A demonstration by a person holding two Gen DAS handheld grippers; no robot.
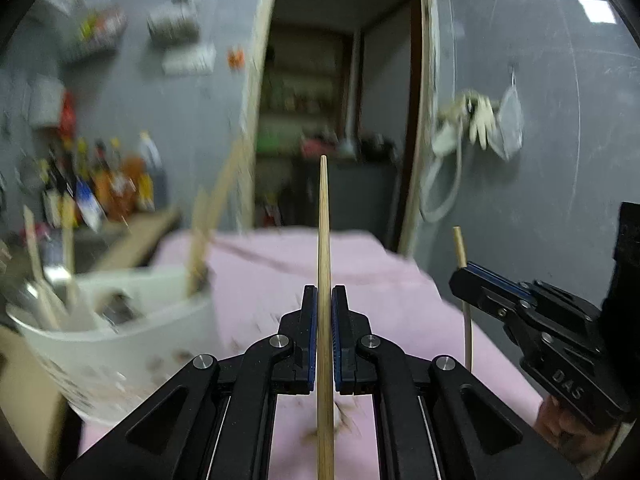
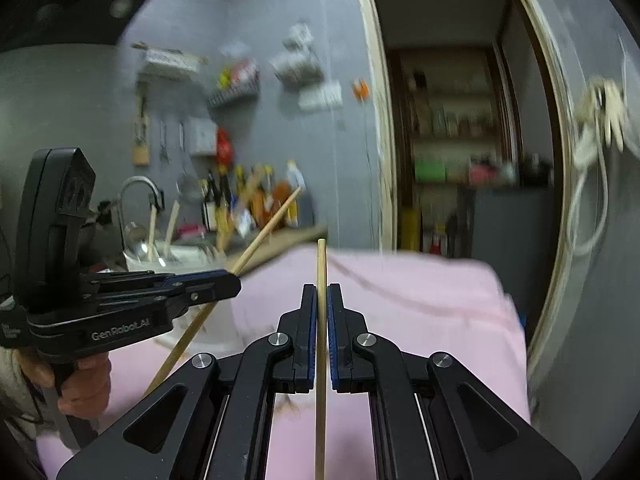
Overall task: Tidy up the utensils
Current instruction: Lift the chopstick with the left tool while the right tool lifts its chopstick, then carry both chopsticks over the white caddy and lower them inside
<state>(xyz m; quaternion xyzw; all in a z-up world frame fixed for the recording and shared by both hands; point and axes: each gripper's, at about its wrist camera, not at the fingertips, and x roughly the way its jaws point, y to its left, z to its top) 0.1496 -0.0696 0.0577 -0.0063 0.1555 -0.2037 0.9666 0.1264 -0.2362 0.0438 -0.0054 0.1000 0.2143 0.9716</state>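
My left gripper [image 1: 324, 292] clamps one chopstick [image 1: 323, 240], my right gripper [image 2: 321, 290] another [image 2: 320, 280], both lifted clear, bound for the tub [image 1: 120, 344] at nine o'clock.

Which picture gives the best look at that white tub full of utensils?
The left wrist view: the white tub sits at lower left, blurred, wooden handles sticking out. In the right wrist view it is mostly hidden behind the left gripper; only a sliver shows.
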